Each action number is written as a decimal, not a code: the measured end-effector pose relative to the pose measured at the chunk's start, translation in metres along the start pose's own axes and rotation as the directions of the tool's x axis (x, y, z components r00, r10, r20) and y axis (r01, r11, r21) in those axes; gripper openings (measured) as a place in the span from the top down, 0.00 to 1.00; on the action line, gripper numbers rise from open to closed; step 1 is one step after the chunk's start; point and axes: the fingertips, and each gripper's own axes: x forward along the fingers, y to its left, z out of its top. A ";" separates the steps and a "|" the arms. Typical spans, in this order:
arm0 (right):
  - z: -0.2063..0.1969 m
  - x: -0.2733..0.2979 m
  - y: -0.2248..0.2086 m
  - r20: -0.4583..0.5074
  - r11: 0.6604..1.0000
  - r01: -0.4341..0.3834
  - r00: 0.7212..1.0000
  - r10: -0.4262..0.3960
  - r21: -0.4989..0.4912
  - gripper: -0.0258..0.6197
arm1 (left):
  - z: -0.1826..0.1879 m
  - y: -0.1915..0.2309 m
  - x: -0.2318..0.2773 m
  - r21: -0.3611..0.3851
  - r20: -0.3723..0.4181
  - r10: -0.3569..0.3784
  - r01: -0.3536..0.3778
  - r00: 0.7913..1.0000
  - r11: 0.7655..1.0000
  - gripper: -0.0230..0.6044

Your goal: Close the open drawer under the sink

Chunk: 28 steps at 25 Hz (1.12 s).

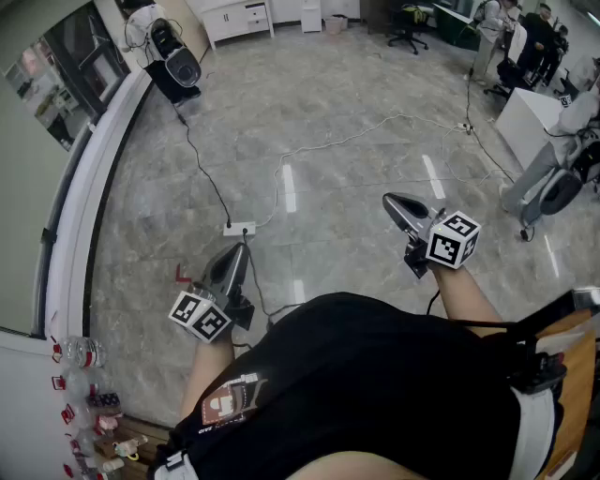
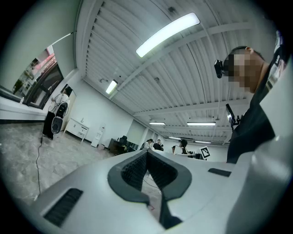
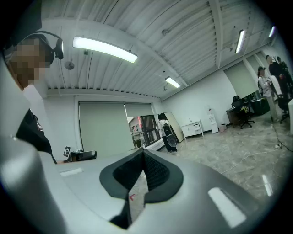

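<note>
Holding: my left hand-held gripper [image 1: 241,251] and my right hand-held gripper [image 1: 392,202] are both out in front of me, well apart, over the grey marble-look tiled floor [image 1: 328,178].
Left jaws: closed together to the tip, with nothing between the ribbed pads [image 2: 135,169].
Right jaws: likewise closed tight and empty.
Task's thing: the open drawer under the sink appears in no view. I face open floor, so the job looks not yet begun.
Step in hand: finding the drawer. I judge I must turn and walk to it before any contact.
Method advised: keep the jaws closed and use them as a blunt pusher. Set the tip flat against the middle of the drawer front and press straight in, evenly, until it sits flush. An off-centre push could skew the drawer on its runners.
Underfoot: a white power strip [image 1: 240,228] lies just beyond the left hand-held gripper. A long white cable [image 1: 356,136] and a thin black cable [image 1: 202,169] run from it across the floor. Both are trip risks.
Left side: a black rounded appliance [image 1: 175,54] stands by the wall, and a clear plastic bottle [image 1: 82,352] stands low at the edge.
Far end: a white low cabinet [image 1: 239,17] and people [image 1: 525,28] at desks, well clear of me.
</note>
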 end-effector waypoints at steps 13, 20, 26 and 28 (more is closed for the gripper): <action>0.003 0.000 0.002 -0.012 1.000 -0.003 1.000 0.003 -0.015 0.96 | 0.001 -0.001 0.000 -0.006 0.004 0.000 0.000 1.000 1.000 0.96; -0.003 0.000 0.004 -0.022 1.000 -0.020 1.000 0.021 0.008 0.96 | -0.004 -0.002 0.002 -0.011 -0.004 -0.007 0.007 1.000 1.000 0.96; -0.002 -0.007 -0.001 -0.018 1.000 -0.009 1.000 0.010 0.015 0.96 | -0.005 -0.007 0.012 -0.013 -0.016 -0.027 0.027 0.999 1.000 0.96; -0.002 -0.012 -0.005 -0.018 1.000 -0.007 1.000 0.007 0.019 0.96 | -0.006 -0.010 0.017 -0.015 -0.021 -0.028 0.028 0.999 0.999 0.96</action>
